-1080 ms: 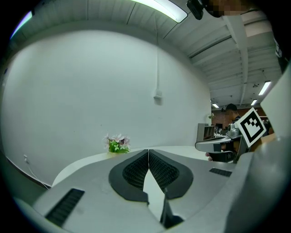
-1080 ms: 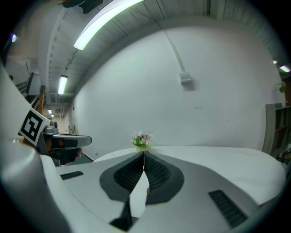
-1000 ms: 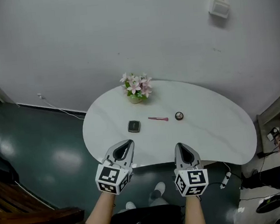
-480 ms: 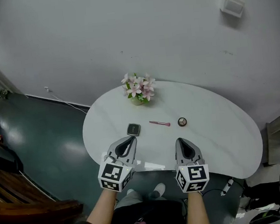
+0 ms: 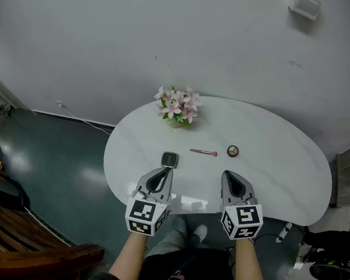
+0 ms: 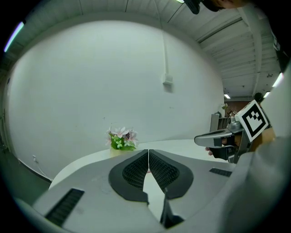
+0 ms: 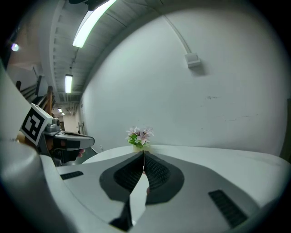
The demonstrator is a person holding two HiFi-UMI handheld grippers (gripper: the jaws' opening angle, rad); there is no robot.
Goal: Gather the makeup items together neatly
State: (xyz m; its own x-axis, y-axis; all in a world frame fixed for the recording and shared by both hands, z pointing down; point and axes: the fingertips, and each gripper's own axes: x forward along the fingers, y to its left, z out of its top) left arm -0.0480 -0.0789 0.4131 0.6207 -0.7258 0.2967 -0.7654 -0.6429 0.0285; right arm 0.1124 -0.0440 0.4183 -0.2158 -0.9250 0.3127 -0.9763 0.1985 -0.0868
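Left gripper (image 5: pixel 163 174) and right gripper (image 5: pixel 227 176) hide table (image 5: pixel 276 169) edge

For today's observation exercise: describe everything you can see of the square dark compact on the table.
The compact is a small, flat, square case, dark with a paler rim, apparently closed. It lies flat on the white table near its front edge, left of the pink brush. The shut left gripper is held just short of it, seemingly not touching.

Bare workshop-like room, glossy dark green floor (image 5: pixel 61 178), plain white wall (image 5: pixel 152 34), fluorescent ceiling tube (image 7: pixel 91 25), loose cable (image 5: pixel 84 120), white oval table (image 5: pixel 276 169)
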